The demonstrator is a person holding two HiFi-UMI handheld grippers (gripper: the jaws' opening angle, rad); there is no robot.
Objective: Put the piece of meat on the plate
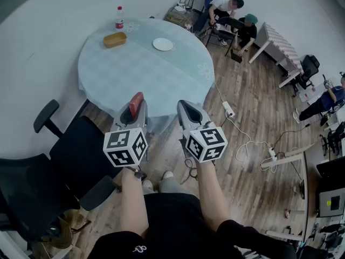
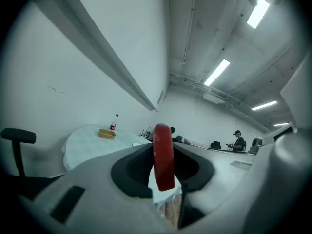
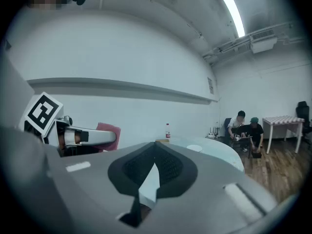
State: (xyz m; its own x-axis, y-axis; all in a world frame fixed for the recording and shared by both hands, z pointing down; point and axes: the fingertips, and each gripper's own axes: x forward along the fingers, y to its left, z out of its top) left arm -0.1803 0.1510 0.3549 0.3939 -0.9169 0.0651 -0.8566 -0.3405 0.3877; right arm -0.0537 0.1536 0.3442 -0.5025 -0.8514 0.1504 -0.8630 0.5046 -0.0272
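Note:
The piece of meat is a flat red slice standing on edge between the jaws of my left gripper, which is shut on it. In the left gripper view the meat fills the gap between the dark pads. The gripper hovers at the near edge of the round table. A small white plate lies toward the far side of the table, well beyond both grippers; the right gripper view also shows the plate. My right gripper is beside the left one, shut and holding nothing.
A yellow bowl and a red-labelled bottle stand at the table's far left. Black office chairs crowd the near left. People sit by a desk at the back right. Cables and power strips lie on the wooden floor.

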